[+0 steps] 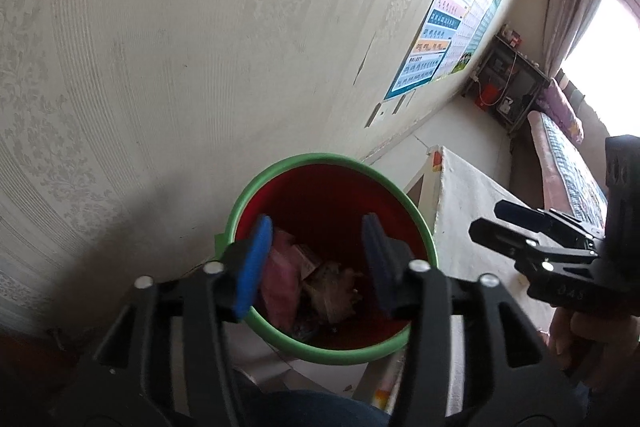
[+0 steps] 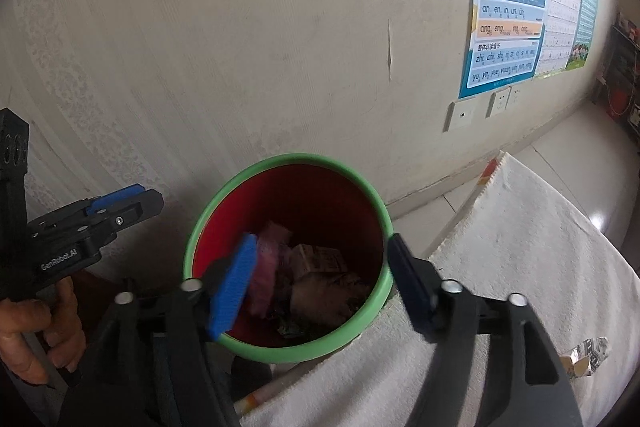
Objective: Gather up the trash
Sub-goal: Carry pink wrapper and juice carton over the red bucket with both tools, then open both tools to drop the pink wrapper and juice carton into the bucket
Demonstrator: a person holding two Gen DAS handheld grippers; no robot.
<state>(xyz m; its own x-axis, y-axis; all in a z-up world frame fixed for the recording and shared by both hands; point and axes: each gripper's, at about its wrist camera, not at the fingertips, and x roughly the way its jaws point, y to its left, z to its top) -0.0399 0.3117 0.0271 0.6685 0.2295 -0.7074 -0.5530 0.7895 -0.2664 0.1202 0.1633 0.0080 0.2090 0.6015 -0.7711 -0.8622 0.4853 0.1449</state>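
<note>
A red trash bin with a green rim (image 1: 280, 167) (image 2: 224, 195) stands by the wall next to a white-covered table. It holds a pink wrapper (image 1: 282, 279) (image 2: 266, 267), a small printed carton (image 2: 320, 261) and crumpled brownish paper (image 1: 332, 287). My left gripper (image 1: 314, 267) hangs open and empty over the bin; it also shows in the right wrist view (image 2: 132, 201). My right gripper (image 2: 324, 287) hangs open and empty over the bin's right side; it shows in the left wrist view (image 1: 490, 219). A crumpled foil wrapper (image 2: 586, 355) lies on the table at the right.
The white cloth-covered table (image 2: 520, 247) (image 1: 472, 211) sits right of the bin. A patterned wall (image 1: 180, 67) with posters (image 2: 508, 15) and sockets (image 2: 498, 103) stands behind. A dark shelf (image 1: 508, 79) and a bed (image 1: 568, 163) are at the far end.
</note>
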